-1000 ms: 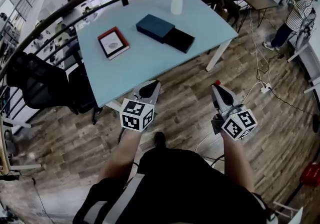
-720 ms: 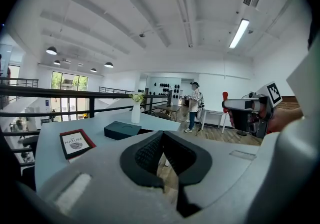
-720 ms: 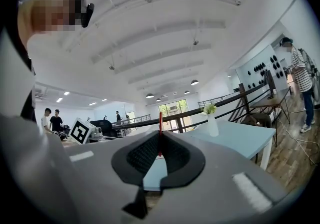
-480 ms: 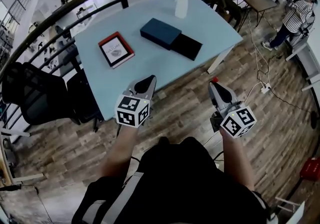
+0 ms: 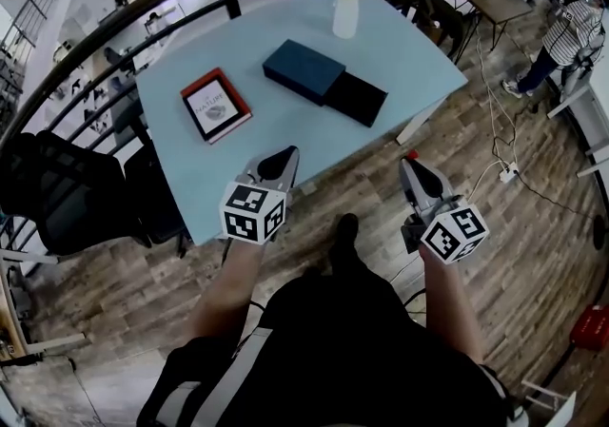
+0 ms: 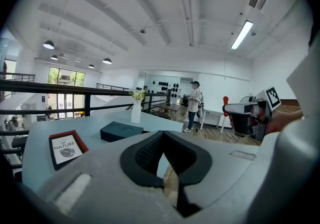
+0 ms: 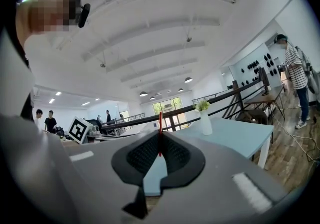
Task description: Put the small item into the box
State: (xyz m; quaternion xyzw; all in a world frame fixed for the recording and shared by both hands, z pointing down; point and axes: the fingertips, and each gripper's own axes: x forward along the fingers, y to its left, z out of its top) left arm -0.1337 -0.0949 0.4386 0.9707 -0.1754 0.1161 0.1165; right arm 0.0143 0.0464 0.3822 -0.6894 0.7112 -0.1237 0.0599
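Step in hand: the approach. I stand short of the desk [image 5: 285, 130], both arms held out in front of me, neither over the desk top yet.
Right hand-held gripper [image 5: 411, 168]: jaws together, pinching a thin small red item [image 7: 160, 128] at the very tips. It stands upright and pokes out above them. I take it to be the piece that goes in.
Left hand-held gripper [image 5: 284, 157]: jaws together at the tips with nothing between them. It hangs above the near desk edge.
Box [image 5: 303, 70]: dark blue, lying toward the far middle of the desk, well apart from both tools. A black part [image 5: 358, 97] lies against its right end. From here I cannot tell which of the two is the open tray.
Other things on the desk: a red-bordered book [image 5: 216, 105] left of the box and a white vase [image 5: 346, 14] behind it.
Next move calls for: stepping closer, carrying the right tool forward and left over the box, finding the open part, lowering the red piece inside, then parting the jaws.
Care: the grip is only at the tips, so I would keep the tool level on the way.
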